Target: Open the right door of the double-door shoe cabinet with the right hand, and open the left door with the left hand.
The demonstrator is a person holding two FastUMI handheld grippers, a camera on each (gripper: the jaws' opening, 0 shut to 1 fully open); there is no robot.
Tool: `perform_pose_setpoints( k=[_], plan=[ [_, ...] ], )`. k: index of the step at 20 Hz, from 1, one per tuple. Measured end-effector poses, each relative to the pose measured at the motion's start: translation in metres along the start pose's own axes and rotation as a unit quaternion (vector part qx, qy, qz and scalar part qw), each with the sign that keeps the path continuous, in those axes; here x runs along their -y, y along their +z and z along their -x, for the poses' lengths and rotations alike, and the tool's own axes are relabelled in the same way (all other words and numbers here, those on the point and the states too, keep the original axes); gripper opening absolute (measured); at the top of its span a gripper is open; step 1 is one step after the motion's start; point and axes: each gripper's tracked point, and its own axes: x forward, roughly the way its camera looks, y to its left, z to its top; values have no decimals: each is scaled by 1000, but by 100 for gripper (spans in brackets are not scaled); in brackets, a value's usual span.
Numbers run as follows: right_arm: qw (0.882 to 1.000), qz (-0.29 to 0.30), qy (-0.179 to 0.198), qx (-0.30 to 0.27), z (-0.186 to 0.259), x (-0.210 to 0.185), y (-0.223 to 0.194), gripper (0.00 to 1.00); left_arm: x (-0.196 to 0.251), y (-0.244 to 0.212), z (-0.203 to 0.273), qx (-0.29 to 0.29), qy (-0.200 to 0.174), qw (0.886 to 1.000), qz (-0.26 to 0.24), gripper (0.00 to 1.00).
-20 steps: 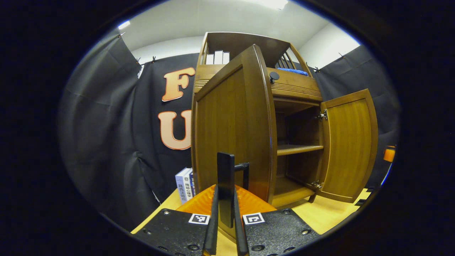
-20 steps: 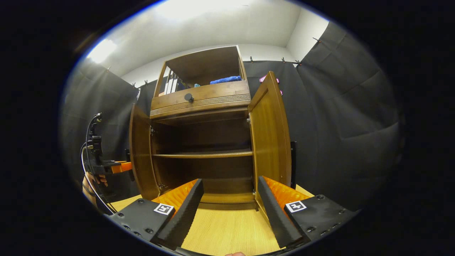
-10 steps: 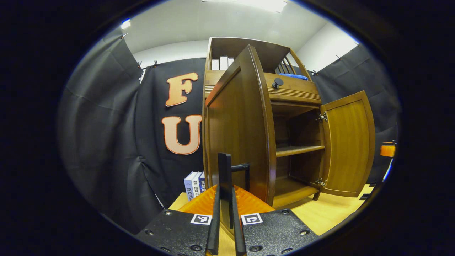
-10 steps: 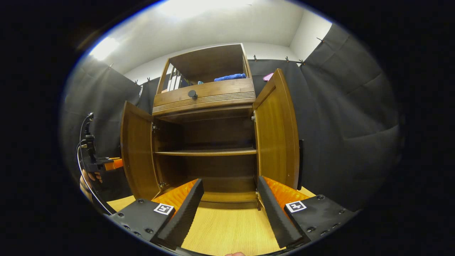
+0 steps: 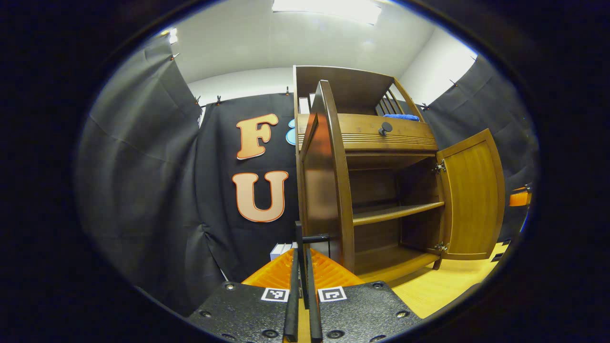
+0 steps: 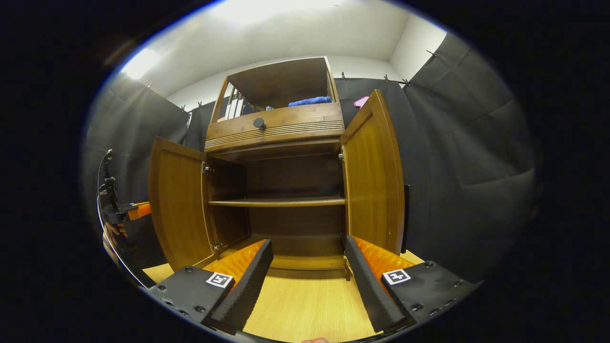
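Standing on a pale wooden tabletop (image 6: pixel 305 305) with both doors swung wide, a double-door shoe cabinet (image 6: pixel 281 143) of brown wood, its inner shelf (image 6: pixel 279 202) bare. Left gripper (image 5: pixel 302 271) pinched tight on the thin black handle (image 5: pixel 300 247) of the left door (image 5: pixel 324 181), both fingers pressed flat against the bar, door seen nearly edge-on in the left gripper view. Same door (image 6: pixel 177 200) spread well outward in the right gripper view, with the left gripper (image 6: pixel 126 212) and the hand (image 6: pixel 114 231) holding it just beyond the door's far edge. Right gripper (image 6: pixel 307 281) spread apart, gripping nothing, hovering low over the tabletop in front of the cabinet's opening. Right door (image 6: pixel 374 176) turned fully out, its black handle (image 6: pixel 405 216) peeking past the outer edge, apart from the right gripper. Above the doors, a drawer with a round black knob (image 6: pixel 259 124); on the open top shelf, a blue cloth (image 6: pixel 310 101) beside upright books (image 6: pixel 233 109).
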Motion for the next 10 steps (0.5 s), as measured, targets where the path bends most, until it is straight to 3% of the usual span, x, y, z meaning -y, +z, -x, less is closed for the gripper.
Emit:
perform_pose_setpoints(
  k=[2, 10],
  plan=[
    [1000, -4, 3, -1, 2, -2, -1, 99, 1, -1, 5, -2, -4, 1000, 3, 7],
    [1000, 4, 3, 6, 7, -4, 7, 98, -2, 18, 48, 0, 23, 1000, 21, 7]
  ],
)
